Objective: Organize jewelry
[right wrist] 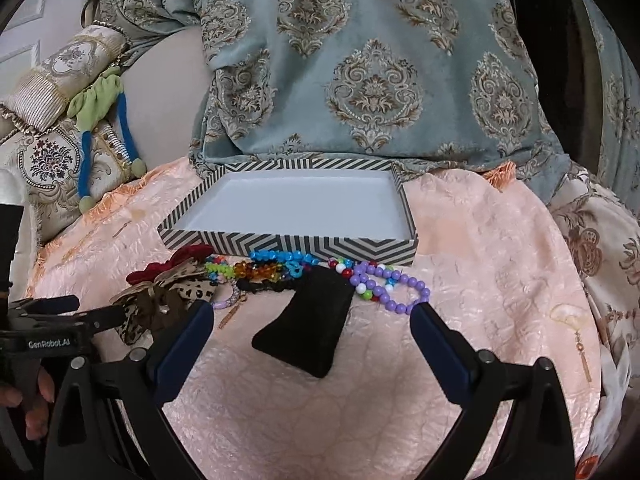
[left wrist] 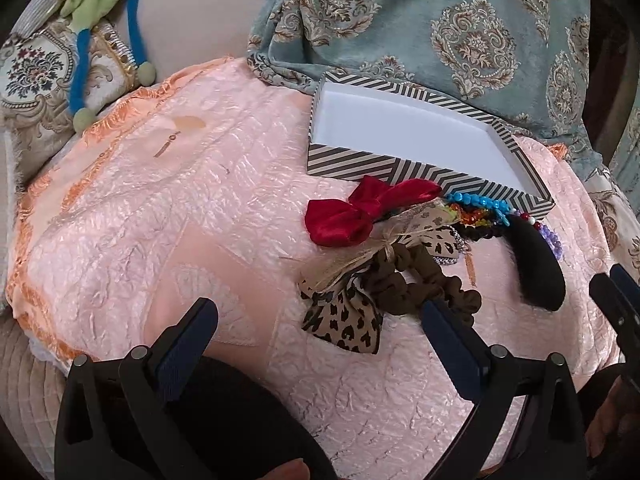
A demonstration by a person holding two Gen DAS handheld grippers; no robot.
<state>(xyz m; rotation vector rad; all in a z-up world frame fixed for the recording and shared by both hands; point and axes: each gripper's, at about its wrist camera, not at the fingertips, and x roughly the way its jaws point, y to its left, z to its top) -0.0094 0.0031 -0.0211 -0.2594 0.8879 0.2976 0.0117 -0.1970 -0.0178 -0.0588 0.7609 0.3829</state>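
An empty striped box [left wrist: 360, 160] [right wrist: 280, 242] with a white inside sits on the pink cloth. In front of it lies a pile: a red bow [left wrist: 352, 212] [right wrist: 180, 260], a leopard-print bow [left wrist: 352, 324], a brown scrunchie [left wrist: 420, 276], a black pad [left wrist: 536, 264] [right wrist: 308, 324], blue beads [left wrist: 476, 202] [right wrist: 280, 258] and a purple bead bracelet [right wrist: 384, 288]. My left gripper [left wrist: 320, 316] is open, just before the leopard bow. My right gripper [right wrist: 312, 320] is open, with the black pad between its fingers.
The pink cloth [left wrist: 180, 200] covers a round surface. A blue-grey patterned cushion [right wrist: 360, 80] stands behind the box. Patterned cushions and a green-and-blue cloth toy [left wrist: 100, 12] lie at the back left. The left gripper's body shows at the left edge of the right wrist view [right wrist: 48, 320].
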